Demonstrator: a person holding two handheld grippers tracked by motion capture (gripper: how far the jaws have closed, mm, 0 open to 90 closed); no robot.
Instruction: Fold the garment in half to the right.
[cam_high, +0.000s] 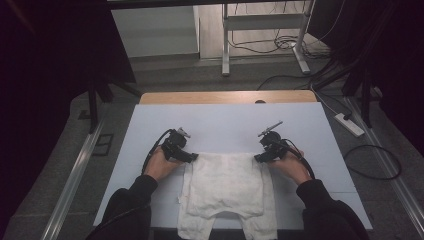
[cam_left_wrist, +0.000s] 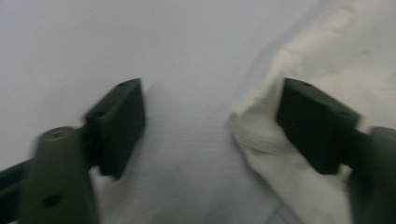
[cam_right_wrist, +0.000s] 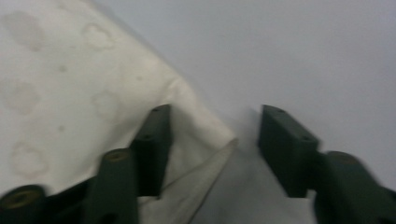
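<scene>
Watching both corners now — the white trousers (cam_high: 227, 192) lie flat on the worktop (cam_high: 225, 125), waistband at the far end, legs running back toward me over the near edge, so the long axis goes far-to-near. My left tool (cam_high: 194, 157) sits at the waistband's left corner, my right tool (cam_high: 260, 157) at its right corner. Both are partly spread, not pinching yet: in each gripper view one jaw rests over the cloth, the other over bare worktop, with the corner edge between them. Risk as I judge it — jaws meeting on one layer only, or the hem sliding out sideways, so one corner lifts alone and the waistband skews.
</scene>
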